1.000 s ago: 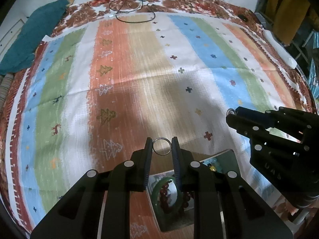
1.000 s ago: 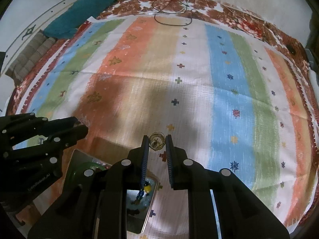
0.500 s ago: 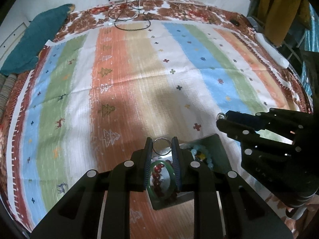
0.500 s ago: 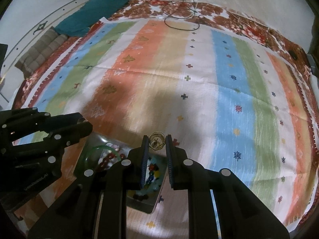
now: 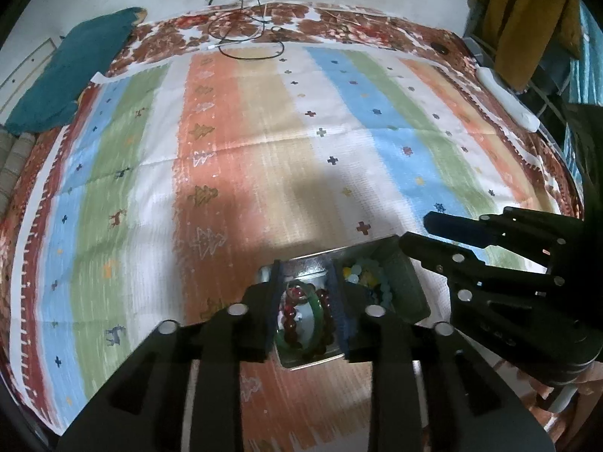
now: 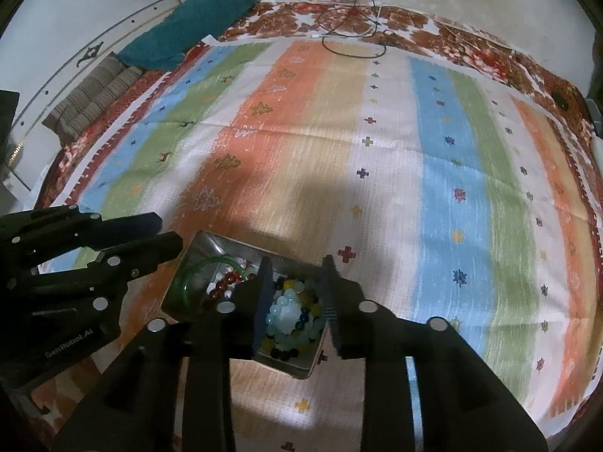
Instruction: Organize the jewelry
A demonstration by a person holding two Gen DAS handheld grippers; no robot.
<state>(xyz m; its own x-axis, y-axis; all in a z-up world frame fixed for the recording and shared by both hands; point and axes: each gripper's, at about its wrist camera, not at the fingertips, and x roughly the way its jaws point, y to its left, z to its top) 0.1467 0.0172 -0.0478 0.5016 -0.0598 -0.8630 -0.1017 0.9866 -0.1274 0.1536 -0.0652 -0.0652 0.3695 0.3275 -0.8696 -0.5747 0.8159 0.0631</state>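
Observation:
An open metal box (image 5: pixel 409 282) lies on the striped cloth, under both grippers. My left gripper (image 5: pixel 304 277) hangs over its left compartment, which holds a green bangle (image 5: pixel 320 314) and red beads (image 5: pixel 290 322). Its jaws are opening, with nothing between the pads. A thin silver ring (image 5: pixel 292 293) seems to lie on the red beads. My right gripper (image 6: pixel 297 265) hangs over the other compartment, above pale blue beads (image 6: pixel 286 314) and mixed coloured beads. Its jaws are opening too, and they are empty. Each gripper also shows in the other wrist view: left gripper (image 6: pixel 169 231), right gripper (image 5: pixel 414 230).
The striped cloth (image 5: pixel 264 158) covers a bed with a brown flowered border. A teal cloth (image 6: pixel 188 26) and striped cushions (image 6: pixel 90 101) lie at the far left. Black cables (image 5: pixel 248 37) sit at the far edge, a white power strip (image 5: pixel 505 101) at the right.
Both grippers drew back until the box came under their fingers. Both jaws widened. The silver ring has left the left pads and the small gold piece has left the right pads.

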